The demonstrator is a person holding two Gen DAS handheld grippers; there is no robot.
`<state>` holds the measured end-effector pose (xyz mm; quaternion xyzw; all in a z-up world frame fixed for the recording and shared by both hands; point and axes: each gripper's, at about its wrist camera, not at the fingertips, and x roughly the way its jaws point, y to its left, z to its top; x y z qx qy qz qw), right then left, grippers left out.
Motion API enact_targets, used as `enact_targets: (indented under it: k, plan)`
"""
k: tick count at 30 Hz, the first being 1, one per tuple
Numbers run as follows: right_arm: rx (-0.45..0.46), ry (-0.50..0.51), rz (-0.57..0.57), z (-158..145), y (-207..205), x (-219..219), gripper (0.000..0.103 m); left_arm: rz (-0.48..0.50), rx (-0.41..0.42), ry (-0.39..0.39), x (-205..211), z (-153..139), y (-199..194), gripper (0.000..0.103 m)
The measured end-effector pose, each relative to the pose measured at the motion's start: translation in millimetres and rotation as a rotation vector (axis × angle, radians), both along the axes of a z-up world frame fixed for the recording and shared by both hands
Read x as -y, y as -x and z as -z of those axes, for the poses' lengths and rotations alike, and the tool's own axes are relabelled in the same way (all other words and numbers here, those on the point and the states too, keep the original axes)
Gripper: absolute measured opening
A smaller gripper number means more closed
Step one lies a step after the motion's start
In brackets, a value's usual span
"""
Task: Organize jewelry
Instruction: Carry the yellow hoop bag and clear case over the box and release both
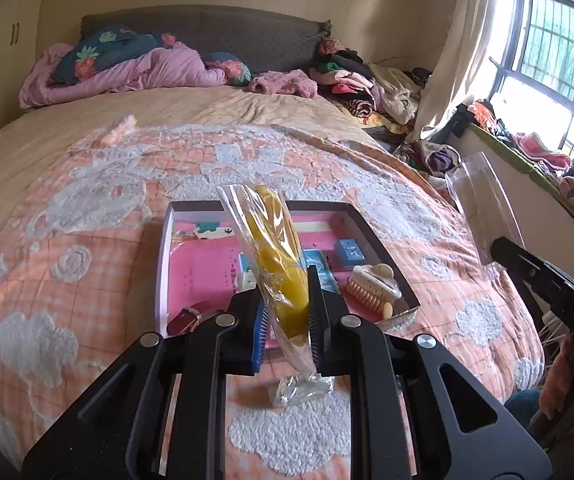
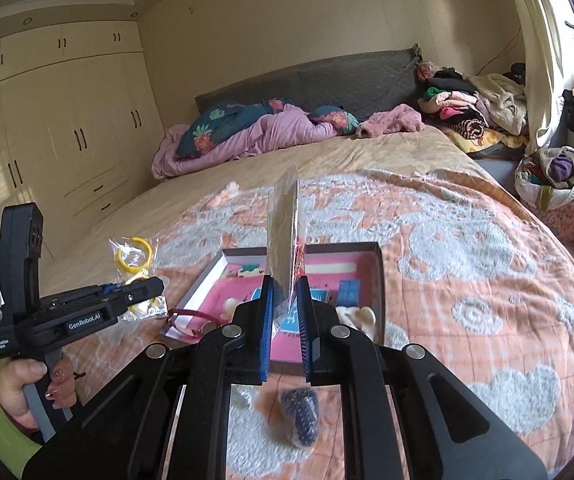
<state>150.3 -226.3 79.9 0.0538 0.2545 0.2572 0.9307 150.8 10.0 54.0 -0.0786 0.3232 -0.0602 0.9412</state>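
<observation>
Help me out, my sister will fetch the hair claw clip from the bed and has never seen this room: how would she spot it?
On the orange-and-white quilt lies a shallow open box with a pink floor. In its near right corner, beside the blue packets, rests the hair claw clip. It is the only cream, toothed, comb-like piece there.

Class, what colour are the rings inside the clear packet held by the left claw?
Yellow rings, clearest in the right wrist view.

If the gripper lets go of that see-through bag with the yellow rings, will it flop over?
Probably. The clear bag is thin, crinkly film, standing only because the left gripper pinches it. It looks light, so it should drop softly toward the open box. The glossy plastic may also slip.
</observation>
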Motion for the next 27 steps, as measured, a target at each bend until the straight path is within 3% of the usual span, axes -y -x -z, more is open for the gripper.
enact_targets:
  k: [15,27]
  plan:
    - [0.008,-0.001,0.014,-4.2,-30.8,-1.9,0.011,0.037,-0.041,-0.011,13.3,13.8,-28.5,0.01]
    - [-0.028,0.006,0.007,9.9,-61.3,-11.2,0.011,0.051,-0.104,-0.011,17.2,40.4,-51.7,0.01]
